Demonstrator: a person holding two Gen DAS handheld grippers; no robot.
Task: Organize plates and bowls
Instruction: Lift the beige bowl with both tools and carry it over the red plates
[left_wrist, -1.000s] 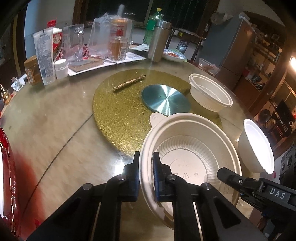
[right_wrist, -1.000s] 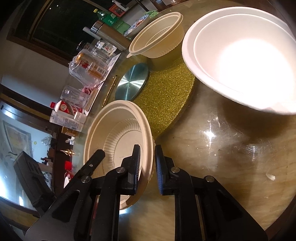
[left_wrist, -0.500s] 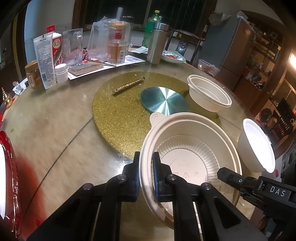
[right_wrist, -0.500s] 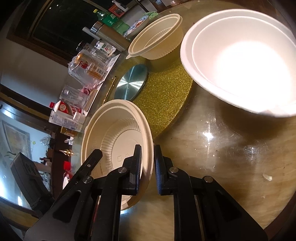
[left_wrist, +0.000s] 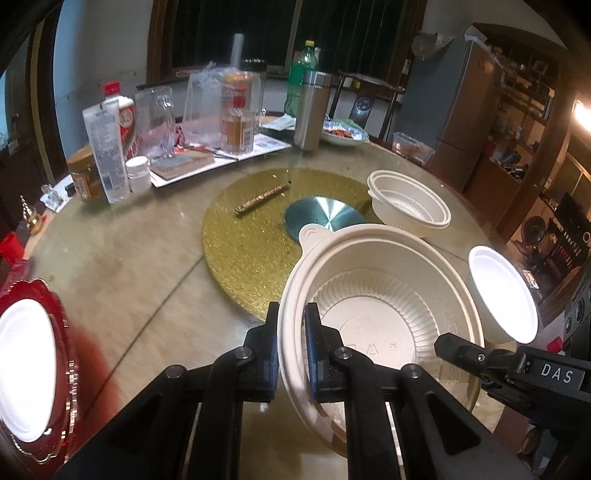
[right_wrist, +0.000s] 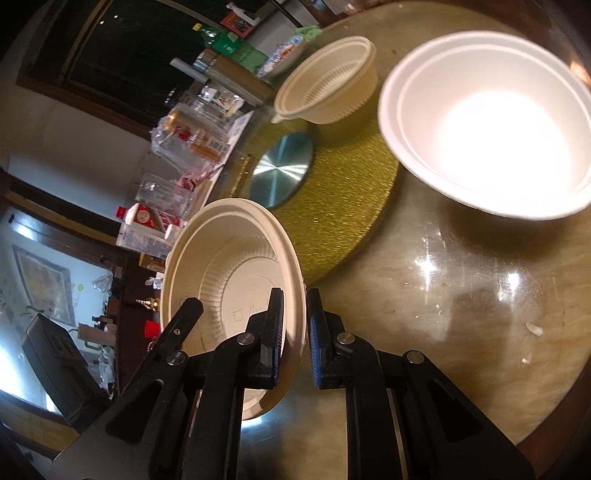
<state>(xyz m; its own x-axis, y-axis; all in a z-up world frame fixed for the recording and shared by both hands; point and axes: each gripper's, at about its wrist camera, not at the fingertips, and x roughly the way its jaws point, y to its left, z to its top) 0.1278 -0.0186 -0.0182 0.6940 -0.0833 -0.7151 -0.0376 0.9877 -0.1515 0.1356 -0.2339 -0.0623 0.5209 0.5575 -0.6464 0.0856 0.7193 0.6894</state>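
The cream bowl (left_wrist: 384, 328) looks like thin moulded disposable ware: light, with a ribbed wall and a rolled rim, likely to flex or buckle if squeezed hard or lifted by one edge alone, and smooth enough to slip in a loose pinch. The rim is the sensible place to take it, with one finger inside and one outside the wall, and that is how both tools have it. The left tool (left_wrist: 291, 354) is nearly closed, its fingers clamping the near-left rim; the right tool (right_wrist: 295, 332) is likewise nearly closed on the rim at the opposite side, one finger inside the bowl and one outside. In the left view the right tool's finger shows at the bowl's right edge. The bowl sits between the two tools, tilted; I cannot tell whether its base touches the bench (left_wrist: 140, 266). Part of it overlaps the gold mat (left_wrist: 243, 243) in the view. A smaller ribbed bowl (left_wrist: 410, 206) of the same colour rests at the mat's far edge, past a metal disc (left_wrist: 321, 218), and would be my guess for a nesting partner. A white bowl (right_wrist: 487, 125) sits near the bench edge on the right, apart from both tools. A white plate (left_wrist: 22, 369) on a red charger lies at far left.
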